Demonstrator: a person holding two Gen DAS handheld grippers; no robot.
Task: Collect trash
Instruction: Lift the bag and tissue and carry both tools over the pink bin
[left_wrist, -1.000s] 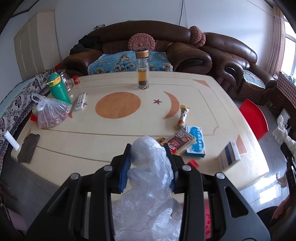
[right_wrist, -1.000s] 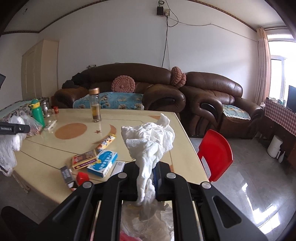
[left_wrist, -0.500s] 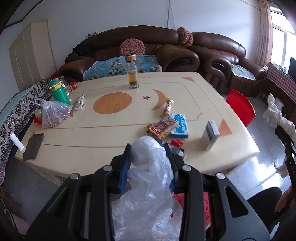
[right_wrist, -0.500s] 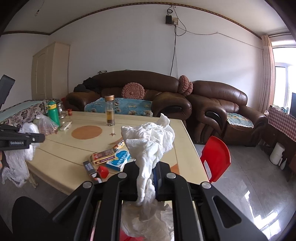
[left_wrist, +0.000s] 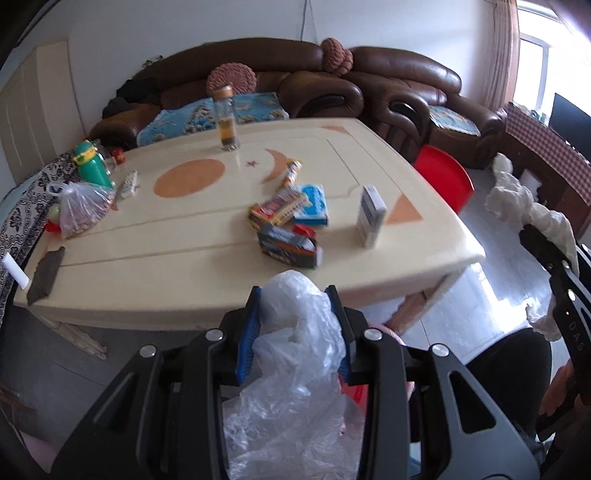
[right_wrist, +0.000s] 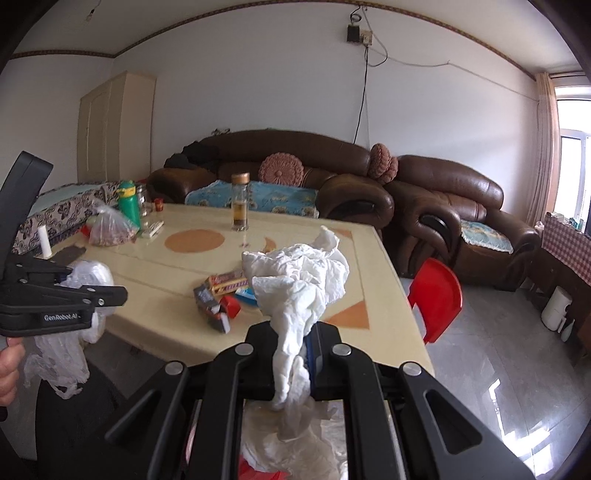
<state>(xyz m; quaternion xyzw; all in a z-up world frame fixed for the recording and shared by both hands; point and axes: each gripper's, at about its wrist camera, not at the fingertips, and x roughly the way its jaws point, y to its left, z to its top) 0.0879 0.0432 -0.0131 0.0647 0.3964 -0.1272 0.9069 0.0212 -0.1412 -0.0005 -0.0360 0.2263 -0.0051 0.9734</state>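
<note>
We see a cream table (right_wrist: 184, 317) at the centre, with a red chair (right_wrist: 437, 295) at its three o'clock. Brown leather sofas (right_wrist: 332, 177) line the white wall (right_wrist: 258, 92) at twelve. A pale wardrobe (right_wrist: 110, 125) stands at ten, perhaps built in. Daylight from the window (right_wrist: 574, 147) at two gleams on the grey floor (right_wrist: 498, 376).

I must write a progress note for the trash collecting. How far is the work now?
Partly done. In hand: the left gripper is shut on a clear plastic bag, and the right gripper is shut on crumpled white tissue; both are off the table. No bin is clearly visible. Left: small boxes and wrappers lie on the table, though which are trash is uncertain.
</note>
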